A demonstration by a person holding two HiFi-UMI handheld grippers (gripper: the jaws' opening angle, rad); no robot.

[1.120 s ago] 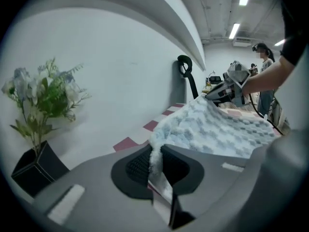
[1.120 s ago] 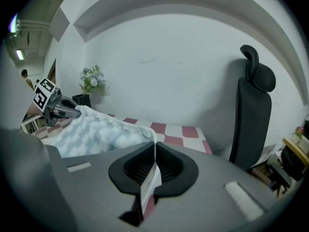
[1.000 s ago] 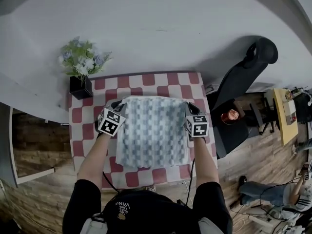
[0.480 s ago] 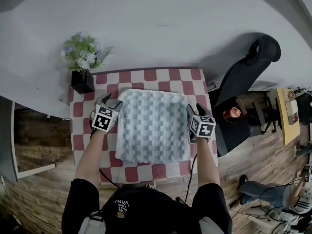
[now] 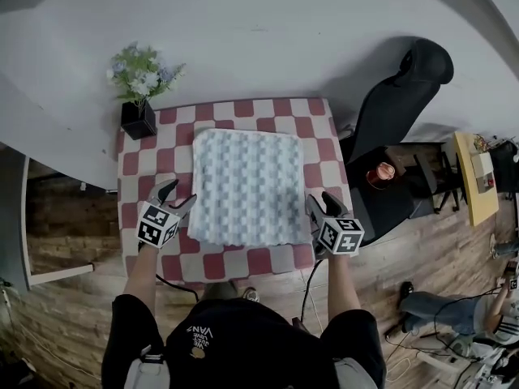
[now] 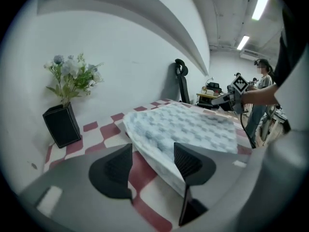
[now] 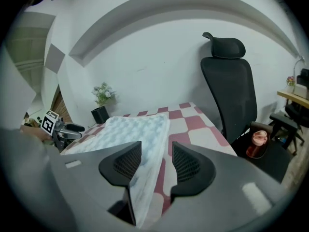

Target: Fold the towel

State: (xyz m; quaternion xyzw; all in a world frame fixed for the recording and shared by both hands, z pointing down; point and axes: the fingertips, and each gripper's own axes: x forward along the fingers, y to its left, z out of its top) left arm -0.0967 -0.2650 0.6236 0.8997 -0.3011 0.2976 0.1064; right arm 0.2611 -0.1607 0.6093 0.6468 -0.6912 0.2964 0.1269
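**White-and-blue towel (image 5: 247, 186) laid flat, jaws apart**

Towel lies flat at the centre of the red-and-white checked table (image 5: 324, 148). My left gripper (image 5: 177, 198) sits just off its near left corner, my right gripper (image 5: 322, 206) just off the near right. Both sets of jaws have just been opening and stand apart, pinching nothing. The towel edge shows ahead through each gap.

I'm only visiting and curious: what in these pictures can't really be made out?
Head view: how many layers the towel has; seen from above, its edges give nothing away.
Head view: what the reddish cup by the black chair holds; too small.
Head view: the things on the yellow desk; too small.
Left gripper view: the face of the bystander; blurred over.
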